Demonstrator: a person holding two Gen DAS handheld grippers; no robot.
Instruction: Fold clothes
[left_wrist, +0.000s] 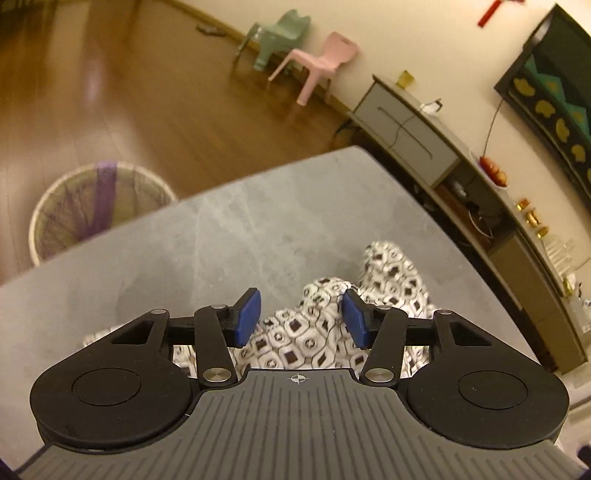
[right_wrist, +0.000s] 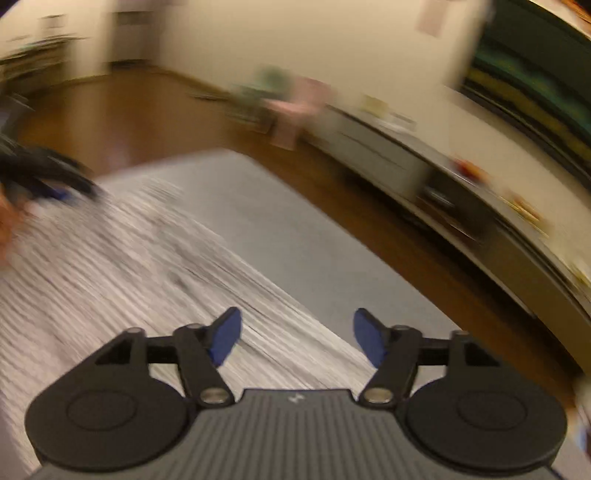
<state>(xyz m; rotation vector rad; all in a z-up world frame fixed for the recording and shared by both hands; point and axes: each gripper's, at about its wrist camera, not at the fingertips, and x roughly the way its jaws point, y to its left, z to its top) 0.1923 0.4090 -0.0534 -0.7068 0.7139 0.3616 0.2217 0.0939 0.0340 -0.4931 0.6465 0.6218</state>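
Grey stone-look table (left_wrist: 207, 236) carries a white garment with dark square print (left_wrist: 391, 280), bunched near its right edge. In the left wrist view the left gripper (left_wrist: 301, 317) hangs over that cloth, blue pads partly apart, a raised fold between them; whether they pinch it is unclear. In the blurred right wrist view the right gripper (right_wrist: 297, 339) gapes wide and empty above the smeared cloth.

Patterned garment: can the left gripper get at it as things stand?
Probably yes. The left gripper hangs just over the garment on the grey table, jaws apart, a raised fold between the pads and nothing in the way.
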